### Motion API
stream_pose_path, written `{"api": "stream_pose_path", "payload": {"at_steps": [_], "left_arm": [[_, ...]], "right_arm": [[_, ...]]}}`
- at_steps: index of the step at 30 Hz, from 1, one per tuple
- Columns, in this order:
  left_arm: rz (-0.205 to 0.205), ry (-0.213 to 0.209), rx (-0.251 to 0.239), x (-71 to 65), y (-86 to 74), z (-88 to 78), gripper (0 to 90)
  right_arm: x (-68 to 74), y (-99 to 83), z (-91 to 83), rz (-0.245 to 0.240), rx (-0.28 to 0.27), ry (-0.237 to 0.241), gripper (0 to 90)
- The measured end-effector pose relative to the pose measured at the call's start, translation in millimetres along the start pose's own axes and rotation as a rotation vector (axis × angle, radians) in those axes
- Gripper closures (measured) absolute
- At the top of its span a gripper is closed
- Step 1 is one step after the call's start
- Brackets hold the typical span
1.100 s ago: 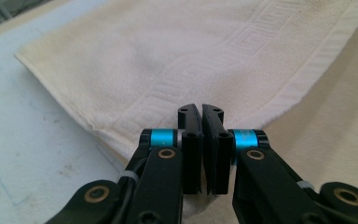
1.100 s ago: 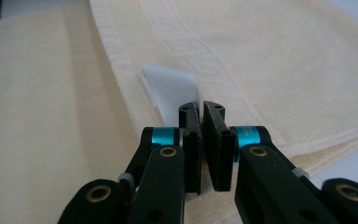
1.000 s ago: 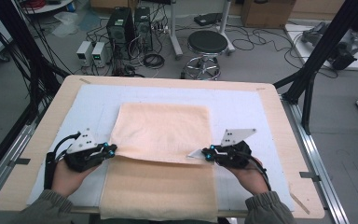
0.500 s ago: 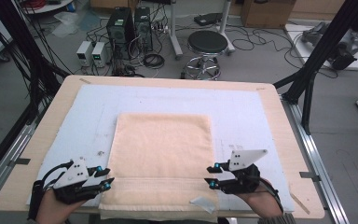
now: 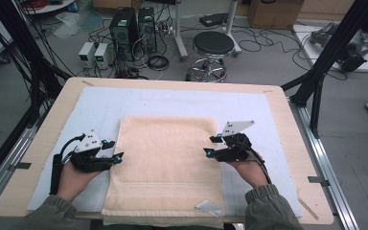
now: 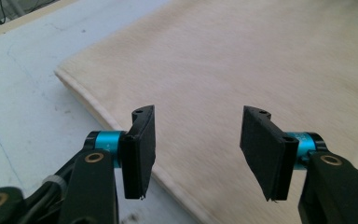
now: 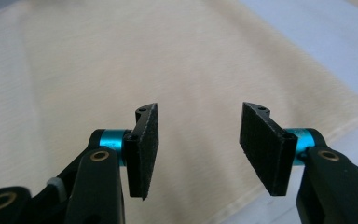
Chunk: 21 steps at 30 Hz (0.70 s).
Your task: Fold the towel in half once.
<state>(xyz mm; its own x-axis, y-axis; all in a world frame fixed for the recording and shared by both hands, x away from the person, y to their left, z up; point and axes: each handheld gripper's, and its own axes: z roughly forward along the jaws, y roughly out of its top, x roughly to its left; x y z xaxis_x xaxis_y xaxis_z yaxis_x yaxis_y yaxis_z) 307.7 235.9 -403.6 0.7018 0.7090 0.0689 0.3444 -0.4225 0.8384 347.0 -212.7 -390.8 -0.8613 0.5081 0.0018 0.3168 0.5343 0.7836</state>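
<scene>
Lying flat in the lower middle of the high view, a beige towel (image 5: 165, 165) covers the pale blue mat (image 5: 182, 98) on the table (image 5: 287, 124); its near edge hangs just over the table's front edge. Towel looks folded, with a hem band along the bottom.

Left tool (image 5: 117, 150) sits at the towel's left edge, lower left of frame, held in the person's left hand (image 5: 74, 175). Its jaws stand apart and have just been opening, nothing between them. In the left gripper view the left tool (image 6: 196, 144) hovers over the towel (image 6: 261, 56), whose hemmed edge runs diagonally under the left pad.

Right tool (image 5: 212, 145) is at the towel's right edge, right of centre, jaws likewise apart and just been opening, nothing gripped. In the right gripper view the right tool (image 7: 196, 144) points across the towel (image 7: 121, 60), towel corner at right.

Small clear scrap (image 5: 208, 207) lies on the towel's lower right corner.
</scene>
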Motion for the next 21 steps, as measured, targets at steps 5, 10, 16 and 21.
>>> {"api": "stream_pose_path", "payload": {"at_steps": [5,10,16,21], "left_arm": [[-0.058,0.091,0.033,27.8,10.1,24.0,45.1],[-0.17,0.117,0.059,54.1,13.5,51.2,43.1],[-0.21,0.144,0.061,68.8,5.0,75.0,42.5],[-0.231,0.073,0.106,69.0,2.3,87.1,52.8]], "right_arm": [[-34.4,6.7,15.2,0.035,0.03,-0.087,42.7],[-61.2,1.7,37.5,0.101,0.092,-0.136,35.1],[-74.3,-10.5,55.8,0.139,0.127,-0.14,33.0],[-79.3,-13.2,63.9,0.178,0.096,-0.088,47.1]]}}
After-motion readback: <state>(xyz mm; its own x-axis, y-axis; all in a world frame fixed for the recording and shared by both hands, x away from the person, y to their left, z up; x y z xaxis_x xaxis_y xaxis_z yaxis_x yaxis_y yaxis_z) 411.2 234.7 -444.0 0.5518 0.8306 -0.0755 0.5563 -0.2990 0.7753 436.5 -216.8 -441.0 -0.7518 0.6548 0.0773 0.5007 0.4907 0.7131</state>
